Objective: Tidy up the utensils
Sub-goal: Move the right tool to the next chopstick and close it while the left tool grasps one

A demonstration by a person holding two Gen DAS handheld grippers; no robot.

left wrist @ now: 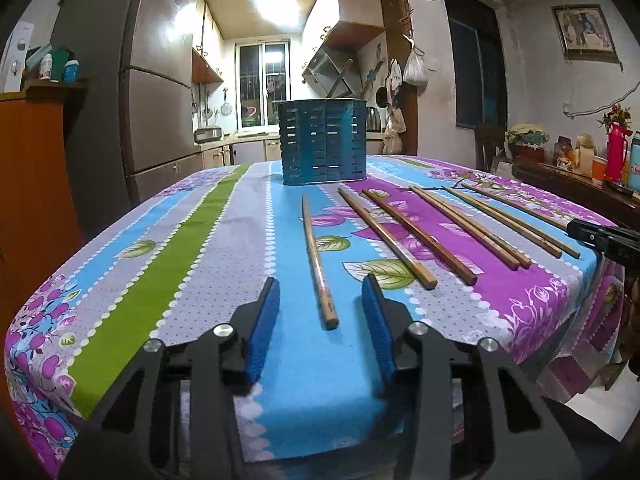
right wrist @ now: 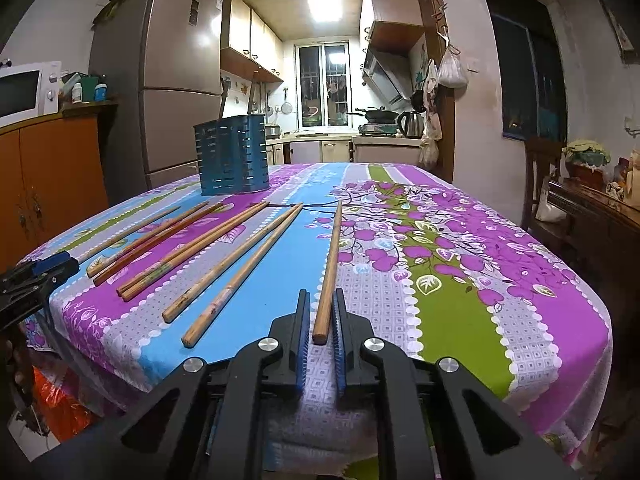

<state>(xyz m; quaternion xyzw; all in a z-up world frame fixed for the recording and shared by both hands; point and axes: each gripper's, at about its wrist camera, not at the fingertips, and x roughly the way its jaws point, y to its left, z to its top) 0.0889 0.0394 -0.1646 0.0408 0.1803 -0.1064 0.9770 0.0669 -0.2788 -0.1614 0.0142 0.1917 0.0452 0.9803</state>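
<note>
Upright, blue holder (left wrist: 323, 142) with sticks (left wrist: 340, 79)

Eight long brown wooden chopsticks (right wrist: 224, 264) lie on the floral-clothed surface (right wrist: 460, 280) (seven show in the left wrist view), near one perforated blue metal utensil holder (left wrist: 323, 141) at its far edge.

light: bright ceiling lamp (right wrist: 326, 8) (glaring) | focus: sharp | edges: fisheye-bent, dark corners
</note>
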